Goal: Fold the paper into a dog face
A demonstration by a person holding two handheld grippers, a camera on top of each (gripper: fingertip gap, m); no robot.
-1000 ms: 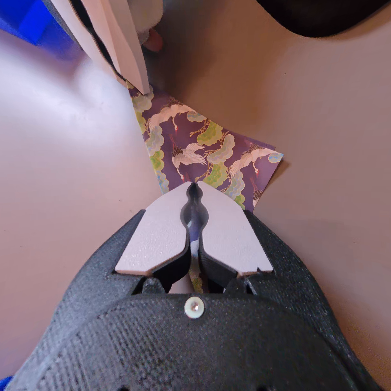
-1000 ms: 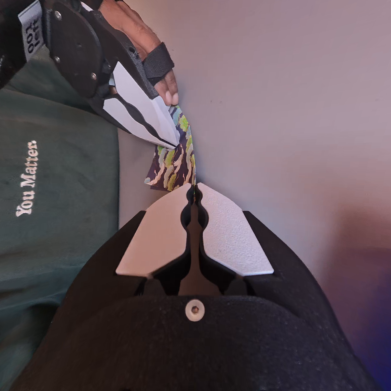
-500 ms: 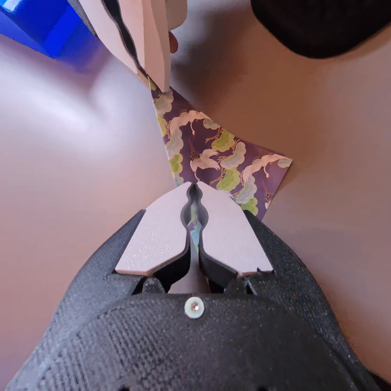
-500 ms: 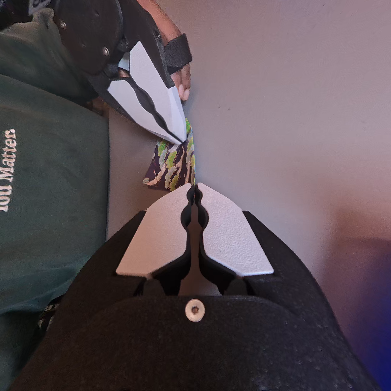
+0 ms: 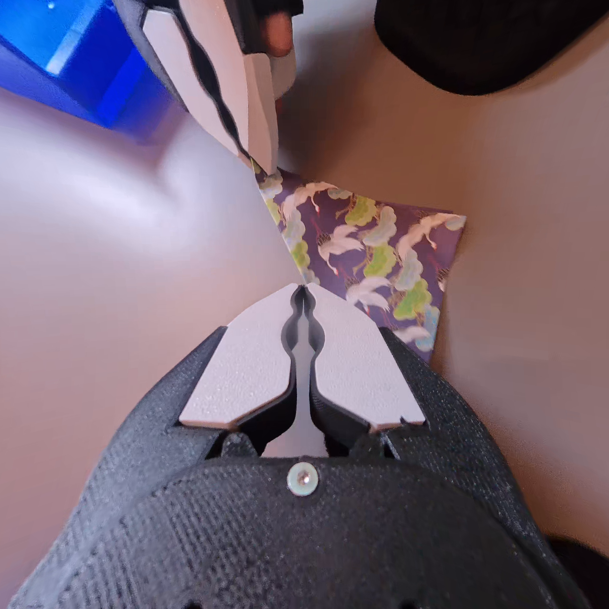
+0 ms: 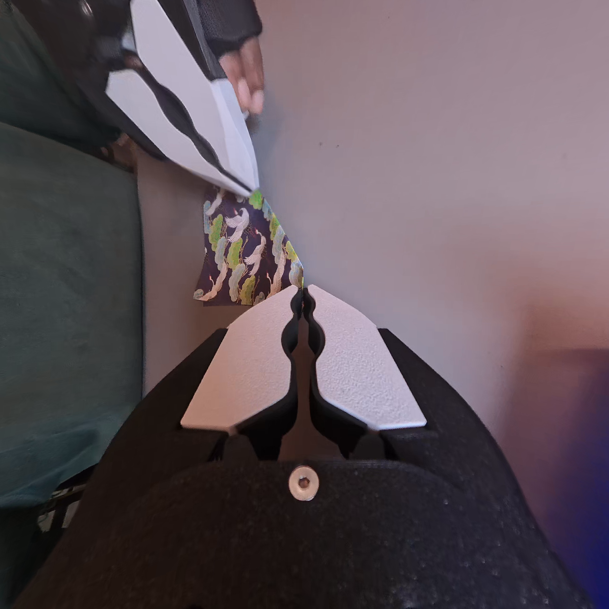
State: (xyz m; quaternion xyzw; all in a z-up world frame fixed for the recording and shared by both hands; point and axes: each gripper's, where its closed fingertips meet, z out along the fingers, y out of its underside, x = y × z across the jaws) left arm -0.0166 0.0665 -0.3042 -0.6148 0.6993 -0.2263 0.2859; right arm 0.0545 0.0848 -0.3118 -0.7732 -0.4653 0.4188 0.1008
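Since 1 second ago the paper (image 5: 372,257) has slid out of the left hand-held gripper (image 5: 304,287), whose tips now pinch only its near corner. Ahead, the right hand-held gripper (image 6: 302,288) is closed on the far corner, above the counter (image 5: 115,263).

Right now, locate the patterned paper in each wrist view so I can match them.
Left wrist view: the paper lies centre-right, stretched between the left gripper and the right gripper's tips above.
Right wrist view: the paper sits left of centre, above the right gripper.
Shared landmark: the grey table.
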